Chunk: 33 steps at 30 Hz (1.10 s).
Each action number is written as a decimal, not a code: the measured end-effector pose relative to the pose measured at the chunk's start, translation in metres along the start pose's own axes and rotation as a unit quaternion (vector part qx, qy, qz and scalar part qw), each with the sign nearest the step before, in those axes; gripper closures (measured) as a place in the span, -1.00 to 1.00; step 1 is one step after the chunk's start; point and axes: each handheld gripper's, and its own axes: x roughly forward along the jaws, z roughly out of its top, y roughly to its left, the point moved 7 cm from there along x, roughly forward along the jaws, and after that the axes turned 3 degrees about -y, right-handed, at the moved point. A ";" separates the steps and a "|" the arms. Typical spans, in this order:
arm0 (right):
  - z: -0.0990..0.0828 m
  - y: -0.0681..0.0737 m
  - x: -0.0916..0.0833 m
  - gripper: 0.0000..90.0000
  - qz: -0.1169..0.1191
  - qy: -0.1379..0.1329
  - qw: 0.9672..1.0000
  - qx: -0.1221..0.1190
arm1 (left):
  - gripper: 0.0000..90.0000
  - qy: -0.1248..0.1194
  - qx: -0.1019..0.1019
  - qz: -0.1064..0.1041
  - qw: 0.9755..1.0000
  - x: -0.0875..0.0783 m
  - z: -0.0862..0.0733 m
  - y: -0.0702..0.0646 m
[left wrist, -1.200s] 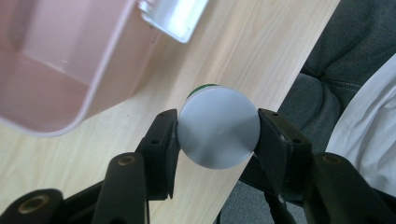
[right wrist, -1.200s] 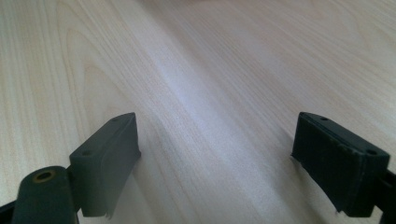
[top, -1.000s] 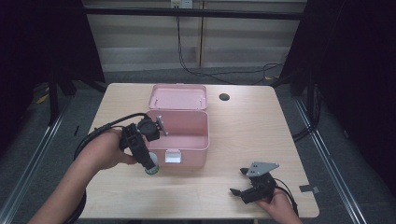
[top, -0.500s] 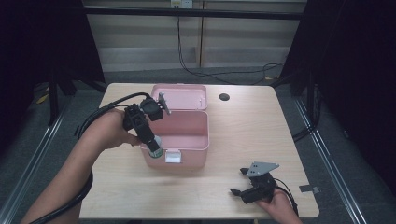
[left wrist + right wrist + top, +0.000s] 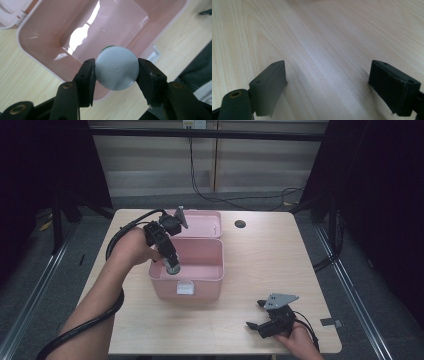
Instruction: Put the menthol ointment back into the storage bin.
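Note:
My left gripper (image 5: 172, 266) is shut on a small round container with a pale grey bottom and a green edge (image 5: 117, 67), its pads pressing on both sides. It hangs over the left part of the open pink box (image 5: 210, 277), whose inside (image 5: 75, 32) holds nothing that I can see. In the high view the container (image 5: 173, 268) sits just above the box's left rim. My right gripper (image 5: 256, 315) rests on the table near the front right, held by a hand, jaws wide apart. In the right gripper view its fingers (image 5: 270, 86) stand over bare wood.
The box lid (image 5: 200, 222) lies flat behind the box. A dark round hole (image 5: 240, 224) sits in the table (image 5: 280, 260) at the back right. A thick black cable (image 5: 90, 325) trails along the left forearm. A small dark tag (image 5: 331, 322) lies at the front right edge.
The left gripper has carried the container from in front of the box's left corner back and to the right, over the box's inside. The right gripper has stayed put.

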 end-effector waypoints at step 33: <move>0.000 0.000 0.000 -0.69 0.000 0.000 1.000 0.000 | 0.12 -0.030 -0.140 0.043 0.989 0.058 0.018 0.053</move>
